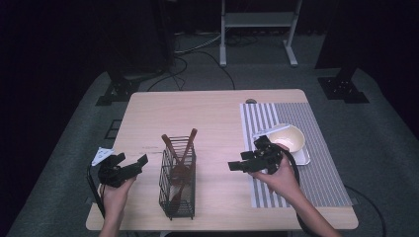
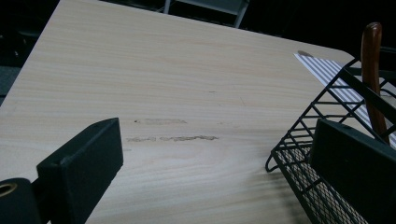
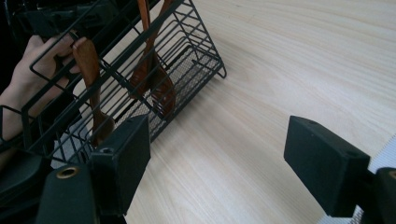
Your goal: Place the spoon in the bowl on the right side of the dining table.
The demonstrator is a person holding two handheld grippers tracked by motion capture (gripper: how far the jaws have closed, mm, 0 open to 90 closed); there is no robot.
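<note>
Left claw [image 1: 132,167] nearest the camera in the high view, jaws spread wide, nothing between them, held just left of the black wire basket [image 1: 178,183]. Right claw [image 1: 236,166] also wide open and empty, on the basket's other side, near but apart. Basket stands upright on the wooden surface [image 1: 212,111], front-centre, between both claws. Brown wooden utensils [image 1: 182,163] inside it, long axes near vertical, handles up and leaning away from the person, heads at the mesh floor. Right gripper view shows the utensil heads [image 3: 156,88] against the basket bottom and the person's left hand [image 3: 35,70] through the wires. Left gripper view adds scuff marks [image 2: 173,137] on bare wood. High view alone: striped placemat [image 1: 316,173], cream bowl [image 1: 289,137] on a tray behind the right claw.
</note>
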